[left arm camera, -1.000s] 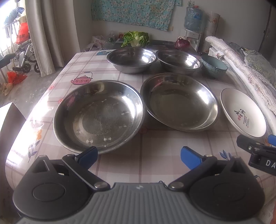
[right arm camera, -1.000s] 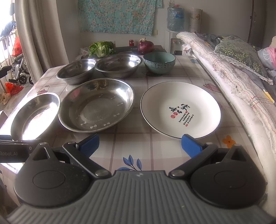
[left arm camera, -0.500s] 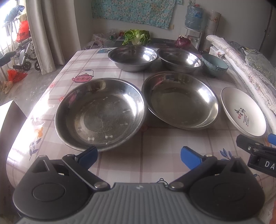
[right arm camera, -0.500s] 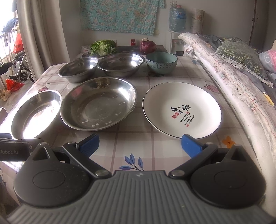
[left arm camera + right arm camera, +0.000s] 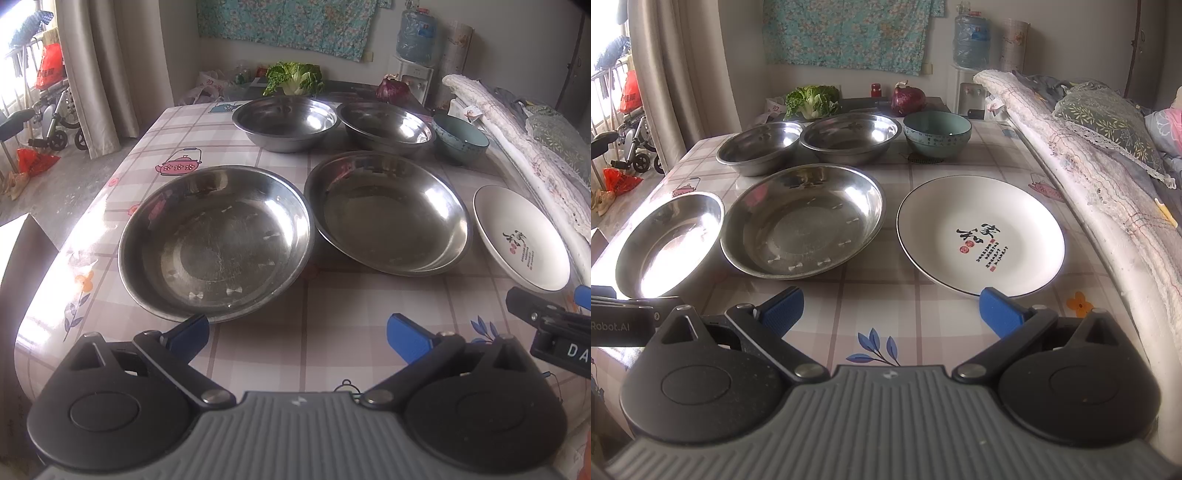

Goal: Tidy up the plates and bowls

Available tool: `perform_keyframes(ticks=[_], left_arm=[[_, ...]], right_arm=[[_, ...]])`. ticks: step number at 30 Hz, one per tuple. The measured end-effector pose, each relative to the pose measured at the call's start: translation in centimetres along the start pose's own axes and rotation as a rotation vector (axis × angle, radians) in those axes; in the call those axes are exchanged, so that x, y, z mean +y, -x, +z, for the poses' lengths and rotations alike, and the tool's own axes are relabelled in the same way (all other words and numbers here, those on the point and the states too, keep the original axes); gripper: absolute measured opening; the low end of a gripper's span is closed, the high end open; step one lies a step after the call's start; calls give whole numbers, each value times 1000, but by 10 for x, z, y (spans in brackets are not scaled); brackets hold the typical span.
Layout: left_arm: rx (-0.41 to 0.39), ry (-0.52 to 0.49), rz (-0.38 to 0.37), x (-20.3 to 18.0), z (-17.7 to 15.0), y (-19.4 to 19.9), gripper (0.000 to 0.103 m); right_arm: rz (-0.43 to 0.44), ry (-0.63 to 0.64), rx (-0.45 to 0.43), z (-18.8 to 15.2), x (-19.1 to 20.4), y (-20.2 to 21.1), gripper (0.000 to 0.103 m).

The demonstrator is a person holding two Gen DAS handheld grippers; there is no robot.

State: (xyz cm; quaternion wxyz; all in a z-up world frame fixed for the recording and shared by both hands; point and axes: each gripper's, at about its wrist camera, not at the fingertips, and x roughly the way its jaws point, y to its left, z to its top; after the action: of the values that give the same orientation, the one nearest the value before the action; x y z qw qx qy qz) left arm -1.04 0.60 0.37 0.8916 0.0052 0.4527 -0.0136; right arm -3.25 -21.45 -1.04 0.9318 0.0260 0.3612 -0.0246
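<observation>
1. Both jaws stand wide and hold nothing: our left gripper (image 5: 297,334) and right gripper (image 5: 891,308) hover low over the near table edge (image 5: 894,295).
2. Front row, left to right: left steel plate (image 5: 218,242), middle steel plate (image 5: 388,212), white plate (image 5: 980,234). Back row: two steel bowls (image 5: 759,147) (image 5: 849,136) and a teal bowl (image 5: 937,134).
3. Key relation: the left steel plate's near rim lies just ahead of the left jaws, slightly left of centre. The white plate's near rim sits just beyond the right jaws' right finger.
4. All pieces are round, so no long axis; any near-rim pinch works.
5. We judge stacking not yet begun. Each gripper is nearer its own end plate.
6. Room: the two steel plates nearly touch, so little gap between them. Bare cloth in front of the row. Bedding (image 5: 1071,147) crowds the right side, close to the white plate.
</observation>
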Motion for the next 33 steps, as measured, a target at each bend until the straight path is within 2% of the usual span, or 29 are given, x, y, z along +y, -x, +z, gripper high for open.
perform_keyframes(ticks=[33], left_arm=[[0,4,-3,1,0,3,103]], right_arm=[[-4,3,-2,2,5,4,102]])
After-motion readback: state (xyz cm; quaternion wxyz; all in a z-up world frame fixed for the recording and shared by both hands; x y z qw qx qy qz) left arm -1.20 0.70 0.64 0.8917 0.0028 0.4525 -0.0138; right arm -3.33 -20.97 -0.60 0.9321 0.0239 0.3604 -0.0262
